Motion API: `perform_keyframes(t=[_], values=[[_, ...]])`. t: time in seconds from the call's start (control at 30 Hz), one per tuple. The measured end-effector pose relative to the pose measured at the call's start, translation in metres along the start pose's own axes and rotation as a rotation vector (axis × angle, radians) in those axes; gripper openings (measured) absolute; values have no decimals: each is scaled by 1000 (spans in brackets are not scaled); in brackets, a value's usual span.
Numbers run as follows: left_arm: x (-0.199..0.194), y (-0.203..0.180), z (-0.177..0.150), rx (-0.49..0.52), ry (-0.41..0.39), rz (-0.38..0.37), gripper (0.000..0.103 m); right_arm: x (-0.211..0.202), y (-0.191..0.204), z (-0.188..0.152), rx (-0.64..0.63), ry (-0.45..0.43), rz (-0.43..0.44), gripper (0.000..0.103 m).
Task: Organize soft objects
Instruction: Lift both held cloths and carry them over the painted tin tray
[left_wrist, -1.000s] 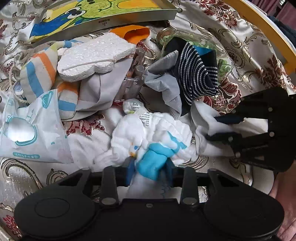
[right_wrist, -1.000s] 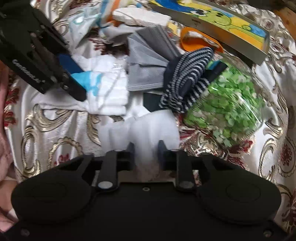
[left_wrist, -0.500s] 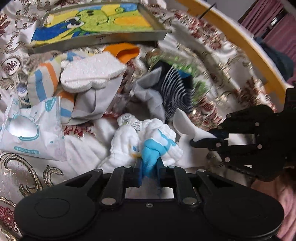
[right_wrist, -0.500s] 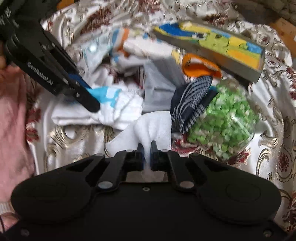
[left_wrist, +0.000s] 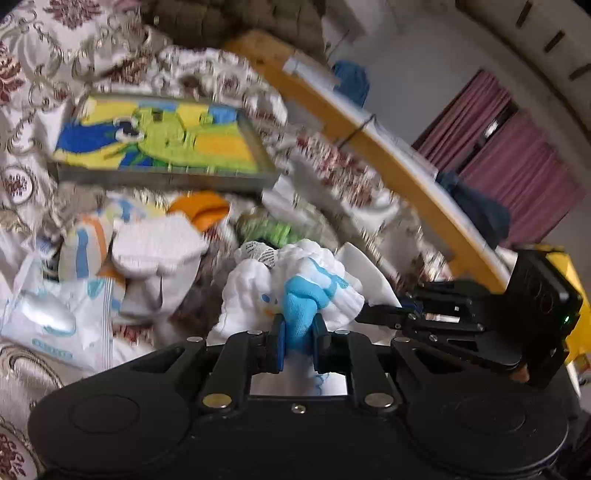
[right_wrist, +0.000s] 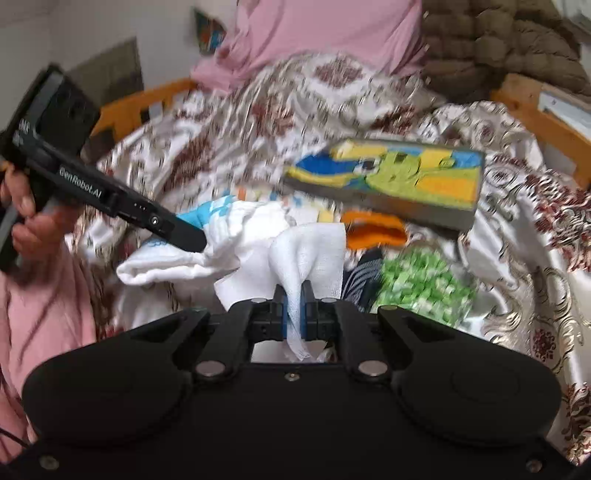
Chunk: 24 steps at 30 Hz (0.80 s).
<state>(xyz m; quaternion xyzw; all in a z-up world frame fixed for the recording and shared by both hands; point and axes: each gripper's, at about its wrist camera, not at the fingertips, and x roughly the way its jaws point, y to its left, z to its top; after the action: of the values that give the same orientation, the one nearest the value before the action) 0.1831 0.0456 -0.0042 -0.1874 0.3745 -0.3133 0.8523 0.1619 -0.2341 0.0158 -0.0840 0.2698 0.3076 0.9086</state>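
Observation:
My left gripper (left_wrist: 298, 332) is shut on a bunched white cloth with blue patches (left_wrist: 295, 288) and holds it above the bed; it also shows in the right wrist view (right_wrist: 236, 229). My right gripper (right_wrist: 294, 310) is shut on a white gauze cloth (right_wrist: 306, 251), lifted beside the other cloth. The right gripper also shows at the right of the left wrist view (left_wrist: 380, 310). The left gripper shows at the left of the right wrist view (right_wrist: 184, 232).
On the patterned bedspread (right_wrist: 517, 229) lie a frog-picture frame (left_wrist: 159, 144), an orange item (left_wrist: 199, 210), a white mitten (left_wrist: 159, 243), a striped sock (left_wrist: 85, 247), a wipes packet (left_wrist: 55, 325) and a jar of green bits (right_wrist: 421, 280). A wooden bed rail (left_wrist: 388, 158) runs behind.
Both grippers have risen and tilted up with their cloths, which now hang off the bedspread. More of the room shows behind the bed.

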Motion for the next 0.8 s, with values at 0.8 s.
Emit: perform_keyframes(t=[0.8], values=[[31,52,88,-140,-492,243,16,25,-72,66,123,-379,-270,2]])
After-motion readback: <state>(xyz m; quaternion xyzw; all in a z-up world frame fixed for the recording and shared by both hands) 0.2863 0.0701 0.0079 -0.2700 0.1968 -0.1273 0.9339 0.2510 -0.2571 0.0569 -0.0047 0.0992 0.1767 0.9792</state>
